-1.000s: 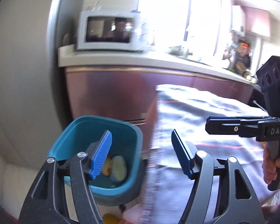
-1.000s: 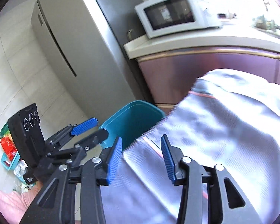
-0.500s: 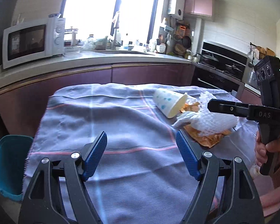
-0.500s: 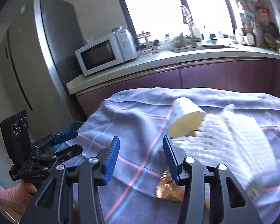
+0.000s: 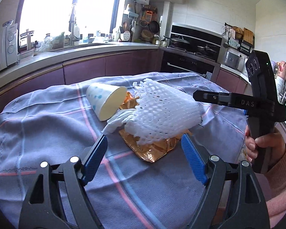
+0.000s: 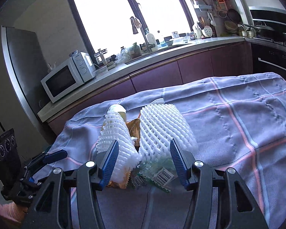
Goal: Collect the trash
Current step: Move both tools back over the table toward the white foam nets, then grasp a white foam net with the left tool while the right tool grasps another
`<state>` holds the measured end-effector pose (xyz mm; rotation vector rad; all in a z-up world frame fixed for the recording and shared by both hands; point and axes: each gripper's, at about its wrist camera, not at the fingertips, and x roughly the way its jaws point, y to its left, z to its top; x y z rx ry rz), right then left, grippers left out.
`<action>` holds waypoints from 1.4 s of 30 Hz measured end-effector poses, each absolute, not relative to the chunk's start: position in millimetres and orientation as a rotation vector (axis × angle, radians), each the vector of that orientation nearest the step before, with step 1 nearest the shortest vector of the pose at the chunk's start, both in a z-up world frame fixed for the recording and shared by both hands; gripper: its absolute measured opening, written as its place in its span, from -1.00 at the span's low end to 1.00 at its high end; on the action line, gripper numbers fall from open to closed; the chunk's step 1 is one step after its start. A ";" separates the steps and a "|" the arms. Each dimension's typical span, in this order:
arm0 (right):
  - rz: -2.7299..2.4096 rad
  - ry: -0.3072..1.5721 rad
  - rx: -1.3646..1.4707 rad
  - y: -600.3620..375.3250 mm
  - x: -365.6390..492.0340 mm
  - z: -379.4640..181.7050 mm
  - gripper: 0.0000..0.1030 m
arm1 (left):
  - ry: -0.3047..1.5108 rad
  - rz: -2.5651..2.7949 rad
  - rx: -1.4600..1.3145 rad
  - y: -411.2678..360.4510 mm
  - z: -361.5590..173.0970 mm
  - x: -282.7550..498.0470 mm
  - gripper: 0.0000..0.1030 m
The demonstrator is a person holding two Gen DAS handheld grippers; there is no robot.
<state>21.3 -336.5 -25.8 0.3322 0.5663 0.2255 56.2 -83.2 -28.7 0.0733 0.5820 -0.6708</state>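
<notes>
- The trash sits heaped mid-desk on the cloth (image 5: 47,133): white foam netting (image 5: 162,112) over a gold wrapper (image 5: 154,150), a tipped paper cup (image 5: 104,101) touching the pile.
- The left hand-held gripper (image 5: 144,158) has just been opening; it gapes wide, empty, facing the wrapper, likely for a grab.
- The right hand-held gripper (image 6: 143,160), also just opening, stands empty at the netting's near edge.

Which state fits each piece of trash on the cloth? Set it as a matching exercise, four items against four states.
Items:
1. paper cup
2. white foam net
3. gold foil wrapper
4. green barcode wrapper

States:
A. flat on the cloth, partly under the foam
B. tipped on its side, mouth toward the camera
C. lying near the right gripper, label side up
D. heaped on top of the pile

Pairs: 1-B, 2-D, 3-A, 4-C
</notes>
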 end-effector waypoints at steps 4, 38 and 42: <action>0.288 0.576 0.351 -331.3 18.1 -31.4 0.00 | 0.581 -0.687 0.104 -99.0 -30.9 56.7 0.55; 0.054 0.665 0.447 -412.5 62.8 -59.8 0.16 | 0.575 -0.622 0.137 -113.5 -25.1 69.8 -0.84; 0.060 0.738 0.467 -413.9 79.9 -72.8 0.16 | 0.574 -0.610 0.081 -92.8 -17.5 69.9 -0.87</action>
